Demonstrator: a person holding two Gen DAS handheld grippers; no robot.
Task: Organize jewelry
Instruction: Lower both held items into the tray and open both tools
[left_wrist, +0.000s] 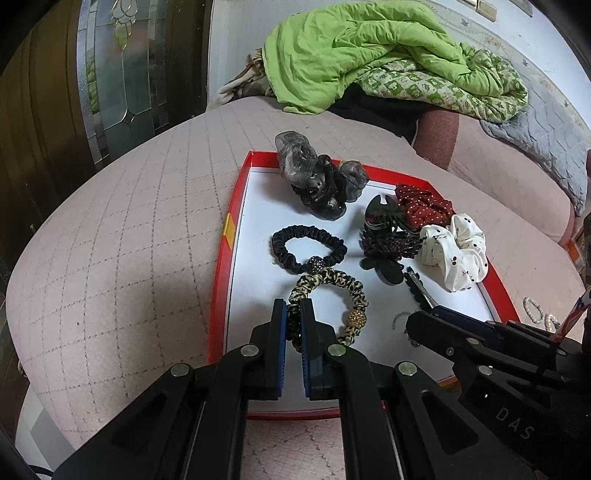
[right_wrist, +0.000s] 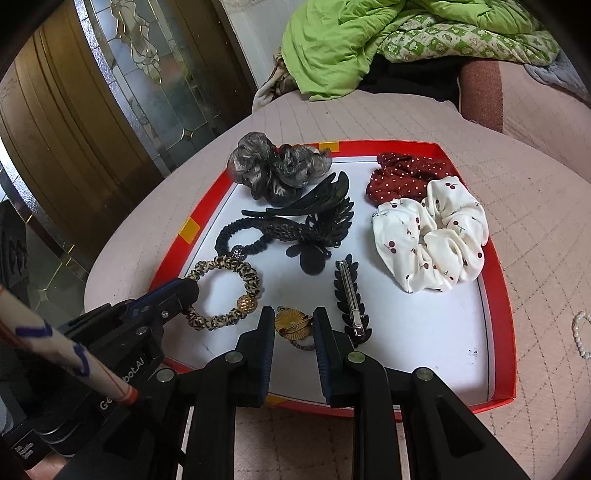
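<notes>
Right wrist view alone shows the gold brooch in the red tray, gripped between the right gripper jaws. Left gripper jaws pinch the leopard hair tie. The tray holds three scrunchies, two beaded ties, two claw clips, one leaf clip.

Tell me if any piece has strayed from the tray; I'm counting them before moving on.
Yes. A pearl bracelet lies on the pink quilted cover, outside the red tray, past its right edge. Every other accessory sits inside the tray.
</notes>
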